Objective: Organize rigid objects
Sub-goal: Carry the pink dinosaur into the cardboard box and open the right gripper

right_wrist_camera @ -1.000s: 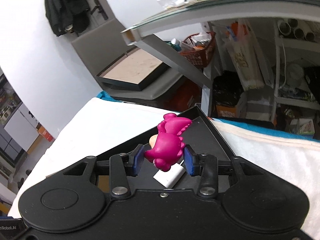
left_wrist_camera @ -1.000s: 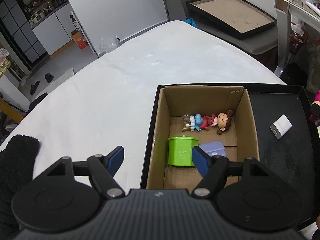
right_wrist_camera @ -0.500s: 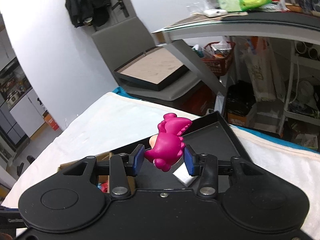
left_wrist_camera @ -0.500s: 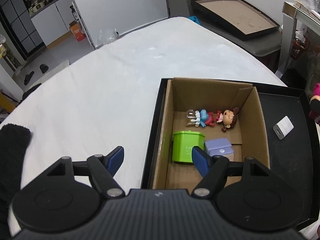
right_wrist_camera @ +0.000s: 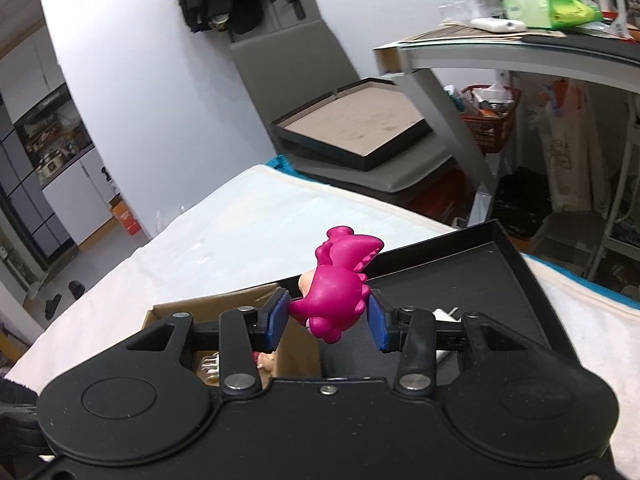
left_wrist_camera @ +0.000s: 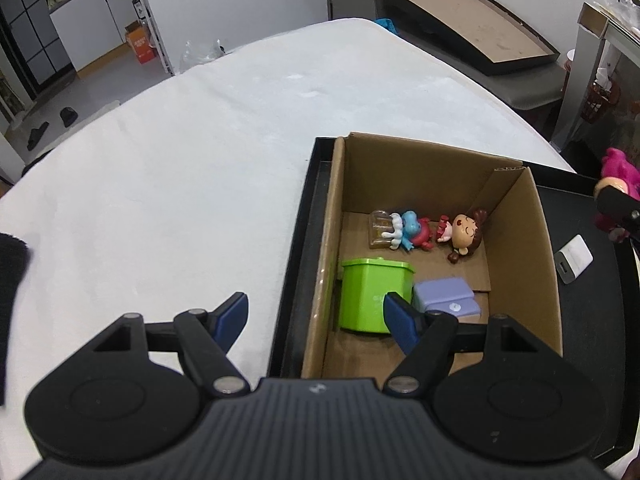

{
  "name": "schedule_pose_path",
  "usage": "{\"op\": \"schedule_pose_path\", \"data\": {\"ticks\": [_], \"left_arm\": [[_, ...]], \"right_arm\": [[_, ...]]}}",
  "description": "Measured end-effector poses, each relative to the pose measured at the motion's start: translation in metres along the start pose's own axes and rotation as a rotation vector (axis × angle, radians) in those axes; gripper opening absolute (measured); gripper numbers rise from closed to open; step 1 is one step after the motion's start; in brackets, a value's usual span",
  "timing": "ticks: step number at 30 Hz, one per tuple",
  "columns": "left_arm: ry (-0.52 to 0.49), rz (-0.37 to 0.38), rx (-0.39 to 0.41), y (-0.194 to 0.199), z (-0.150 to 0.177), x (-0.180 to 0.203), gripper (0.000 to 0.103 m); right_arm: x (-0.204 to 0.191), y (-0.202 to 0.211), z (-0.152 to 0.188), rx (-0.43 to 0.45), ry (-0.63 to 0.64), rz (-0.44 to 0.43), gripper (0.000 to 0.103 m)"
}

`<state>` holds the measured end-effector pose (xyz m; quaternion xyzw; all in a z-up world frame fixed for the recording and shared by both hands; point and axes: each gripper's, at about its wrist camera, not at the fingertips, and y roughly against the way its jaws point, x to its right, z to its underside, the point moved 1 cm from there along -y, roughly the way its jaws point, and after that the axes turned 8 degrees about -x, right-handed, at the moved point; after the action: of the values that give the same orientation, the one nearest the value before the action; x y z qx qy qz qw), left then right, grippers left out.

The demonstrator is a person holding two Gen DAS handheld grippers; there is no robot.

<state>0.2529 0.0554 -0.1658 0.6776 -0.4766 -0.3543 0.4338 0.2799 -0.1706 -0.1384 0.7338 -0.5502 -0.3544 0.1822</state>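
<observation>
An open cardboard box (left_wrist_camera: 516, 200) sits in a black tray (left_wrist_camera: 592, 320) on the white table. Inside lie a green bin (left_wrist_camera: 372, 296), a lilac case (left_wrist_camera: 444, 298), a blue-and-red figure (left_wrist_camera: 404, 232) and a brown-haired doll (left_wrist_camera: 462, 234). My left gripper (left_wrist_camera: 316, 316) is open and empty, hovering over the box's near left edge. My right gripper (right_wrist_camera: 328, 320) is shut on a magenta toy figure (right_wrist_camera: 340, 284), held in the air above the tray to the right of the box (right_wrist_camera: 236, 304). The toy also shows at the left wrist view's right edge (left_wrist_camera: 620, 176). A white charger (left_wrist_camera: 572, 258) lies on the tray.
A second shallow black tray (left_wrist_camera: 472, 28) rests on a grey chair beyond the table. A grey desk (right_wrist_camera: 500, 48) with clutter stands to the right. White tabletop (left_wrist_camera: 180, 168) spreads to the left of the box.
My right gripper has lifted the magenta toy and carried it left, so the box now shows beneath it. My left gripper has drawn back slightly, staying open.
</observation>
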Motion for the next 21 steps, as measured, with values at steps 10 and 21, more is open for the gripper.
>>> {"op": "schedule_pose_path", "data": {"ticks": [10, 21], "left_arm": [[0.021, 0.068, -0.002, -0.018, -0.007, -0.006, 0.055], [0.039, 0.119, -0.009, -0.025, -0.004, -0.018, 0.010]], "right_arm": [[-0.033, -0.017, 0.006, -0.032, 0.111, -0.070, 0.042], [-0.072, -0.037, 0.019, -0.106, 0.213, -0.125, 0.043]]}}
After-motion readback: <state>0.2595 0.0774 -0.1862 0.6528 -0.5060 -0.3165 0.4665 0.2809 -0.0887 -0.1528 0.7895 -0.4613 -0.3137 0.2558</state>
